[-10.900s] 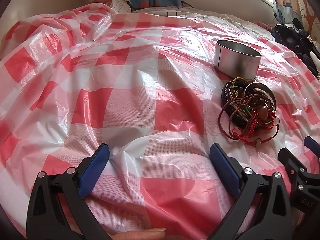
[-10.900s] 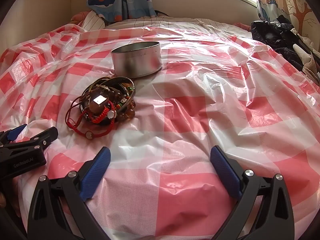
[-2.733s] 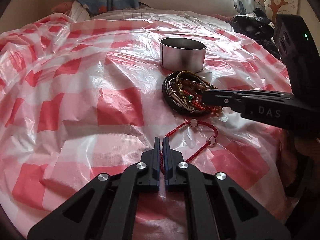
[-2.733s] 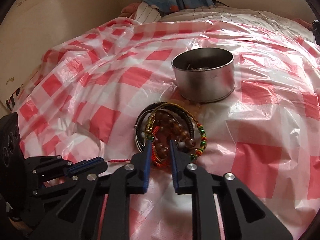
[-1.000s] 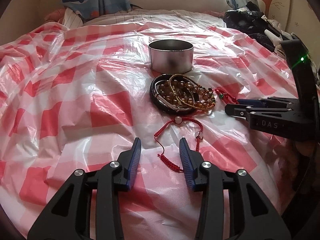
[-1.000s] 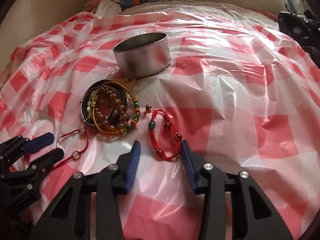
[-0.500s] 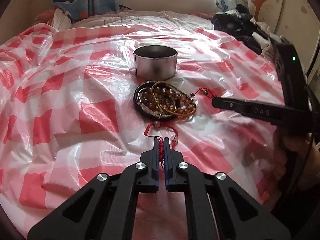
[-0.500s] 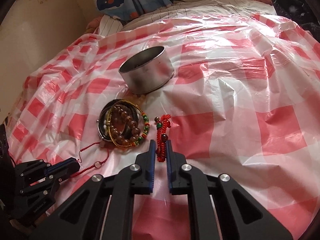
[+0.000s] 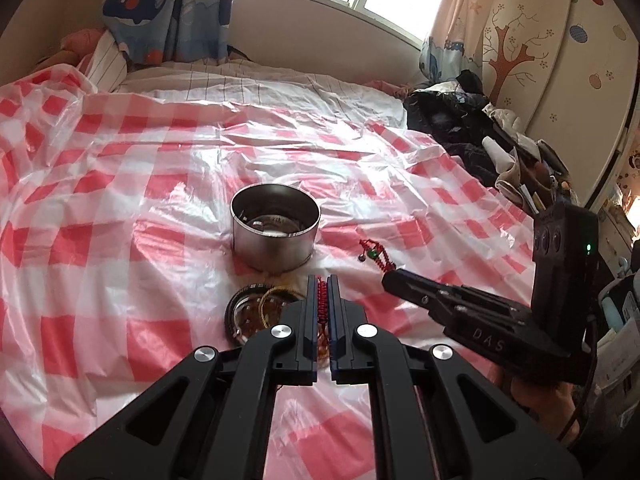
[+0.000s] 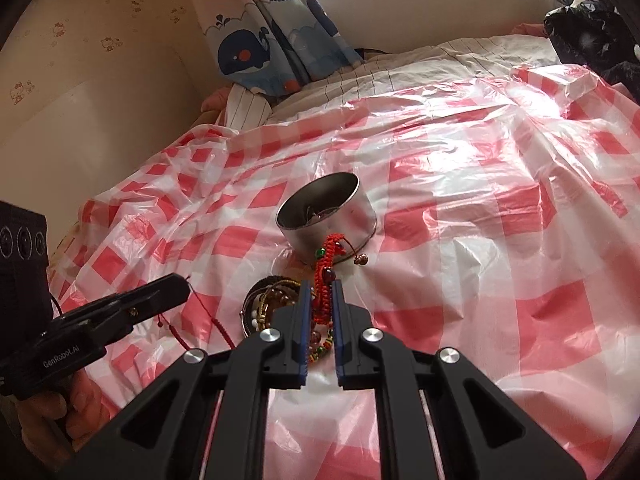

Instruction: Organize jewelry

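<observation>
Red cord is all that each claw has to hold on to, and that is where we see the risk. Our left claw (image 9: 322, 286) is pinched together on a thin red string bracelet (image 9: 321, 300), only a short length of it showing between the blue pads; in the right wrist view the rest of that cord trails down from the tip towards the plastic. Our right claw (image 10: 319, 294) is clamped on a braided red bracelet with beads (image 10: 325, 270), which stands up out of the pads with loose ends and a small bead dangling off to one side.

Both bracelets are lifted clear of the red-checked plastic sheet (image 9: 120, 240) on the bed, near the open steel tin (image 9: 275, 232), which we judge to be where they belong. The remaining pile of bracelets (image 10: 272, 304) lies just in front of the tin.

A cord this thin could slide out of the pads if either hand swings quickly. The hanging tail of the left bracelet could snag the pile below and drag it along. Over the tin, a dangling end may drape across the rim, so the piece would fall outside on release. Two claws arriving at one small opening could also knock each other or tip the tin on the soft bed.
</observation>
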`<act>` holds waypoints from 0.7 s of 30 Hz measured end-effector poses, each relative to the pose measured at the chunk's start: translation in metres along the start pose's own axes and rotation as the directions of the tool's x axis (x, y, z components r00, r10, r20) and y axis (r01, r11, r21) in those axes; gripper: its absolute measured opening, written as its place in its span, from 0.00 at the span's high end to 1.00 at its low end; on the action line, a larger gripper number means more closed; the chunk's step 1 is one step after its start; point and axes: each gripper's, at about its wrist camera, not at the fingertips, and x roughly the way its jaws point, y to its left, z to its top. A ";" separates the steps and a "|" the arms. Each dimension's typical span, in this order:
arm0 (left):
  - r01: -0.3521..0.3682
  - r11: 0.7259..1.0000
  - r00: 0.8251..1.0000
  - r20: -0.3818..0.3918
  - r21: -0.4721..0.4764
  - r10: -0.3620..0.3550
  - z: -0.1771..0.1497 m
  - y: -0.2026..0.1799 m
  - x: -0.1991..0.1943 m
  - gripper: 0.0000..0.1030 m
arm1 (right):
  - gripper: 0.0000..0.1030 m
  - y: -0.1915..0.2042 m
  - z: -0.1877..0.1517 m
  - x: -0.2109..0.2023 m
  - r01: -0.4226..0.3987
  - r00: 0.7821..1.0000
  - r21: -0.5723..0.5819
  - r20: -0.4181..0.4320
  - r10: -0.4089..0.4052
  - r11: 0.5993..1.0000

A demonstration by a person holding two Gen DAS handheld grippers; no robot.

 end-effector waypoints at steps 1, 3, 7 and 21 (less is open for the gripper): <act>0.004 1.000 1.000 0.011 -0.001 -0.004 0.009 -0.001 0.003 0.96 | 0.90 0.000 0.003 0.001 0.001 1.000 -0.008 0.004 -0.001 1.000; 0.020 1.000 0.999 0.031 -0.007 -0.020 0.024 -0.003 0.007 0.96 | 0.90 0.002 0.010 0.005 0.003 1.000 -0.027 0.013 -0.003 1.000; 0.040 0.999 0.996 0.075 -0.006 -0.039 0.055 -0.006 0.021 0.96 | 0.90 0.004 0.023 0.013 0.011 1.000 -0.064 0.026 -0.009 0.998; -0.063 0.978 0.998 -0.023 -0.201 0.059 0.061 0.064 0.113 0.86 | 0.90 0.021 0.056 0.079 0.058 0.998 -0.206 -0.002 -0.060 0.977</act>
